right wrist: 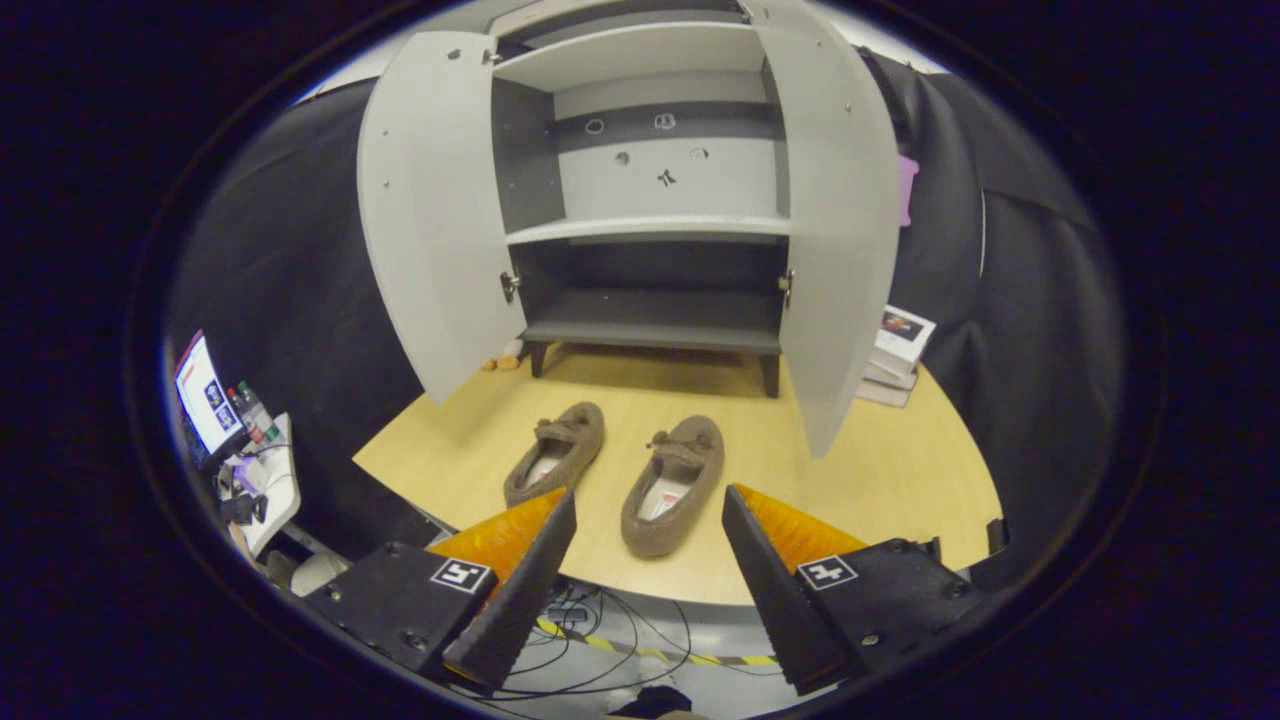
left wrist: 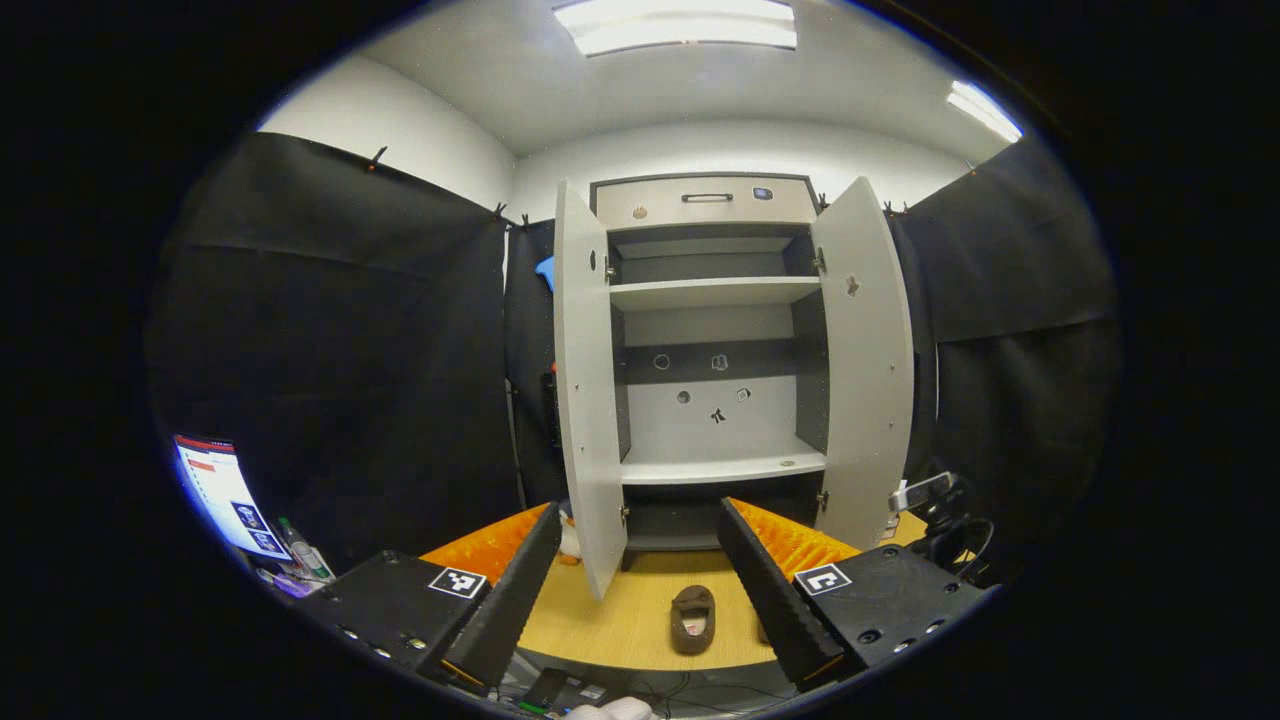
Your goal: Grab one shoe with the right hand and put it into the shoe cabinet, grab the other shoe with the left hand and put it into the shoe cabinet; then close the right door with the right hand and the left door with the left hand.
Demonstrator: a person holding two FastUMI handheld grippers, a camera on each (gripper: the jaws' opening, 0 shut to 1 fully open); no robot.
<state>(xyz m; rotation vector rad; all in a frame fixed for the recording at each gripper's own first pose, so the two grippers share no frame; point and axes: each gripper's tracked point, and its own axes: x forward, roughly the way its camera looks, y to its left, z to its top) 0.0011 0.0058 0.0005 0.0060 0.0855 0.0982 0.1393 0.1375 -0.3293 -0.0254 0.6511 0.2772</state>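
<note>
My right gripper (right wrist: 648,560) hangs wide open with the nearer slipper (right wrist: 672,487) at twelve o'clock, so I should come down straddling its middle before pinching.

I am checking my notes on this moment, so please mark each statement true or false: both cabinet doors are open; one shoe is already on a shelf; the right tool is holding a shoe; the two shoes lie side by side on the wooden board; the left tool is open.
1. Both doors of the shoe cabinet are open. True.
2. One shoe is already on a shelf. False: the left shoe and the right shoe both lie on the wooden board.
3. The right tool holds a shoe. False: it is open and empty, behind the shoes.
4. The shoes lie side by side, toes toward the cabinet. True.
5. The left tool is open. True.
</note>
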